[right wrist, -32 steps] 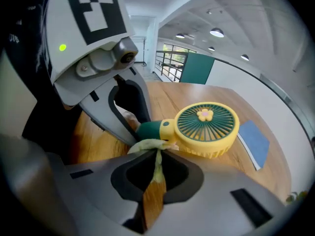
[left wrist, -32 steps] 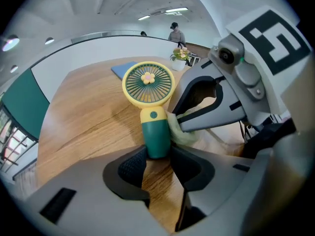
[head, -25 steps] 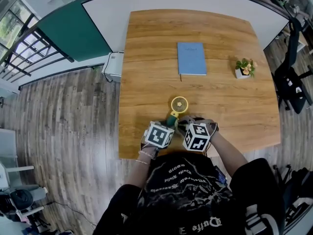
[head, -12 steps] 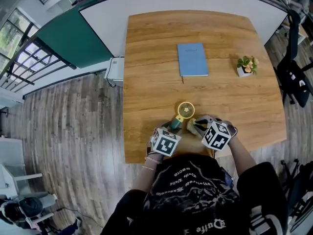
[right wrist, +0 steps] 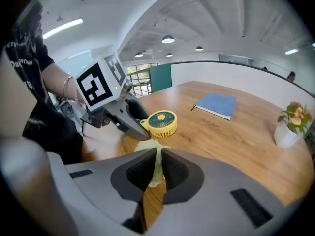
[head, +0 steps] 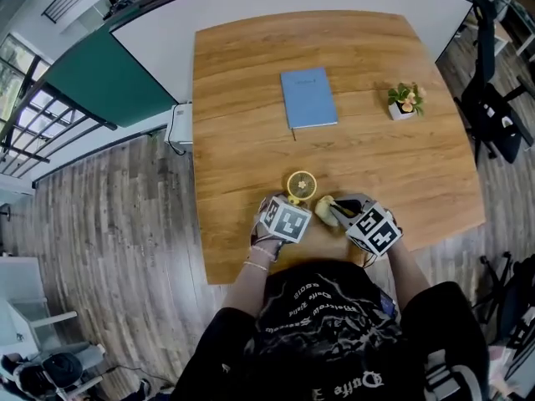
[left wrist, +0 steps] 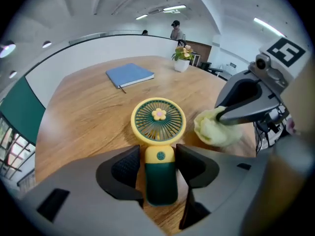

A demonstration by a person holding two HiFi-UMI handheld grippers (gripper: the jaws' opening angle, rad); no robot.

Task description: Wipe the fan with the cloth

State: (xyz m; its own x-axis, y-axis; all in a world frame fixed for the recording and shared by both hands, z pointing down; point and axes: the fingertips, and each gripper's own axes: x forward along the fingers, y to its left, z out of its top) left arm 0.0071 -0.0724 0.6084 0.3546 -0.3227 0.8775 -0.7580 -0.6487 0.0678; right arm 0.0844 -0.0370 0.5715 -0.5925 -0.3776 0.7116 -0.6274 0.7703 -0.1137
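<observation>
Closest to the person, at the near edge of the table (head: 251, 98), the small fan (left wrist: 158, 119) lies flat on the wood. Its dark green handle (left wrist: 160, 181) points back toward them and its round yellow head faces up. It looks like light, hard, smooth plastic, so it would probably skate across the wood under a wipe. The solid handle seems the place to steady it, since the thin ribs of the grille look easier to bend or snag. The left tool (left wrist: 158, 154) straddles that handle. Its jaws have just been opening and stand spread on either side, with the handle between them and the pads apparently not pressing on it. Just beside it, to the right, the right tool (right wrist: 156, 156) has its jaws pressed together on a pale green cloth (left wrist: 216, 129). The cloth is soft and limp, and a bunched wad of it sticks out past the tips near the fan's head, not touching it. Farther out, a blue notebook (left wrist: 130, 75) lies flat mid-table. A small potted plant (left wrist: 181, 60) stands toward the far right, well apart from the work.
</observation>
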